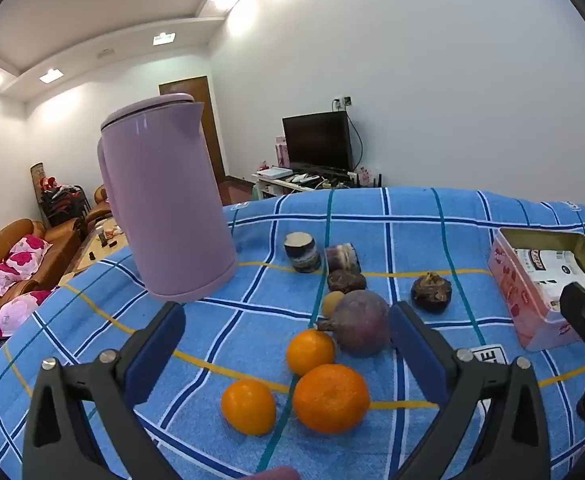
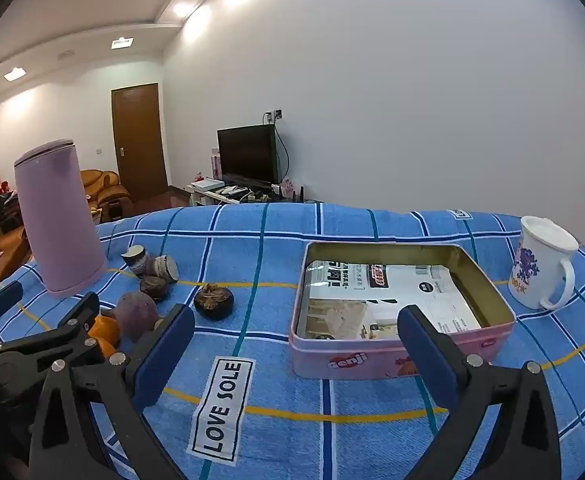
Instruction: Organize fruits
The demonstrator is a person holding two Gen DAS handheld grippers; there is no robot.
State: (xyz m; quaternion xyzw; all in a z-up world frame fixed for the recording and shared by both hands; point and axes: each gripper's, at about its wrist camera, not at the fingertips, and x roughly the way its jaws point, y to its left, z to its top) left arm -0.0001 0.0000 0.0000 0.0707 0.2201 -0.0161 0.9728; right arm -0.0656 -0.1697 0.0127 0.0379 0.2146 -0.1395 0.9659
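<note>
Three oranges (image 1: 329, 398) lie on the blue checked cloth (image 1: 412, 240) in the left wrist view, with a purple round fruit (image 1: 359, 322) behind them. Darker fruits (image 1: 431, 291) and cut pieces (image 1: 301, 251) lie farther back. My left gripper (image 1: 286, 330) is open and empty, just above and in front of the oranges. A pink tin (image 2: 372, 360), lined with paper, stands open on the right. My right gripper (image 2: 296, 338) is open and empty, in front of the tin's near wall. The purple fruit (image 2: 136, 314) and a dark fruit (image 2: 213, 300) show left of it.
A tall lilac jug (image 1: 164, 208) stands at the back left of the cloth. A white mug (image 2: 542, 264) stands right of the tin. A "LOVE SOLE" label (image 2: 222, 406) is sewn on the cloth. Sofas, a door and a TV are beyond the table.
</note>
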